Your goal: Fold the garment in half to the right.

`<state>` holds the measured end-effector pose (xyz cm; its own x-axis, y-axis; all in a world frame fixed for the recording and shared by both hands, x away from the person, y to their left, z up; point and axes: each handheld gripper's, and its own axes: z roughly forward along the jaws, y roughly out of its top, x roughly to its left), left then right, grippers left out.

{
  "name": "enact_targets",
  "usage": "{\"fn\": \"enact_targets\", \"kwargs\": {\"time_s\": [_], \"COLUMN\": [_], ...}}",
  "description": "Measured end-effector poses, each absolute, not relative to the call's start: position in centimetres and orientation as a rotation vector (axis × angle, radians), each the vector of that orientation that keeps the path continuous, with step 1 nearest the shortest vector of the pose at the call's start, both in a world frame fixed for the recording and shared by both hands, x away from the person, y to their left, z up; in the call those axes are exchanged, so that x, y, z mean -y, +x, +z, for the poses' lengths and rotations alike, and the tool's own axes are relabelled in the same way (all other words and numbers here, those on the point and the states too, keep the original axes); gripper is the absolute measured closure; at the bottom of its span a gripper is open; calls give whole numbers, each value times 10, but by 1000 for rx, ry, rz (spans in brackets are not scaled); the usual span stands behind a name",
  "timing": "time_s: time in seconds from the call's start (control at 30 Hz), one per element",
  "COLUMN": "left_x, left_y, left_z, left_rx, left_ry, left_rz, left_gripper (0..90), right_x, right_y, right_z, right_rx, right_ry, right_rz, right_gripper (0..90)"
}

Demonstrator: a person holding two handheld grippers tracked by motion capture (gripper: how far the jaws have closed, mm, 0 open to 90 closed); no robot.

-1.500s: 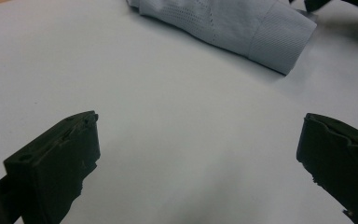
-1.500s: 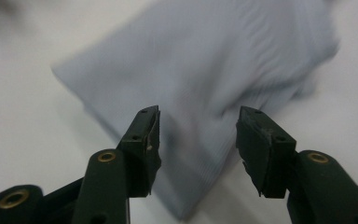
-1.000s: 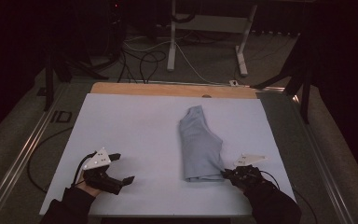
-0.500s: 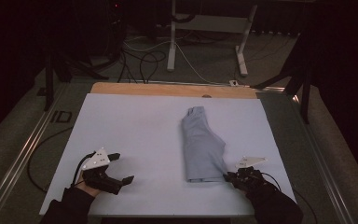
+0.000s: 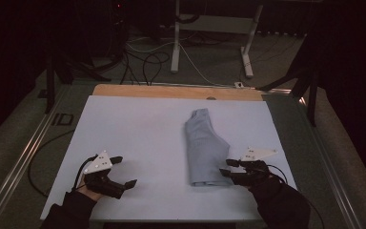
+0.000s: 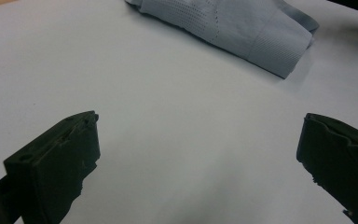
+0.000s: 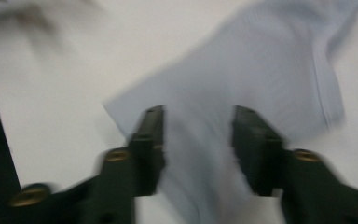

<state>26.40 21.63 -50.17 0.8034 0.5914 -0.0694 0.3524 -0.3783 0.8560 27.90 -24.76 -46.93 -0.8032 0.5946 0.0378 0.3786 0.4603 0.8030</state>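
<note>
Now, the folded pale-blue garment [image 5: 204,148] lies right of the white table mat's [image 5: 138,129] middle. Your right gripper [image 5: 226,168], jaws just opened and released, sits at its near corner: lift clear without snagging. Your left gripper [image 5: 124,171] waits open, well apart.

Dim high view, dark surroundings; right gripper view motion-blurred.
</note>
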Motion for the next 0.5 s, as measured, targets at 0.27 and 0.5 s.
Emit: {"fn": "enact_targets", "kwargs": {"time_s": [0.27, 0.5], "left_x": [-217, -217], "left_y": [263, 263], "left_z": [-503, -503], "left_rx": [-696, -693], "left_ry": [2007, 2004], "left_rz": [300, 300], "left_gripper": [3, 3], "right_x": [210, 194], "right_y": [302, 310], "right_z": [-479, -499], "right_rx": [-2548, -2632], "right_ry": [674, 635], "right_rz": [1243, 1221], "right_gripper": [900, 900]}}
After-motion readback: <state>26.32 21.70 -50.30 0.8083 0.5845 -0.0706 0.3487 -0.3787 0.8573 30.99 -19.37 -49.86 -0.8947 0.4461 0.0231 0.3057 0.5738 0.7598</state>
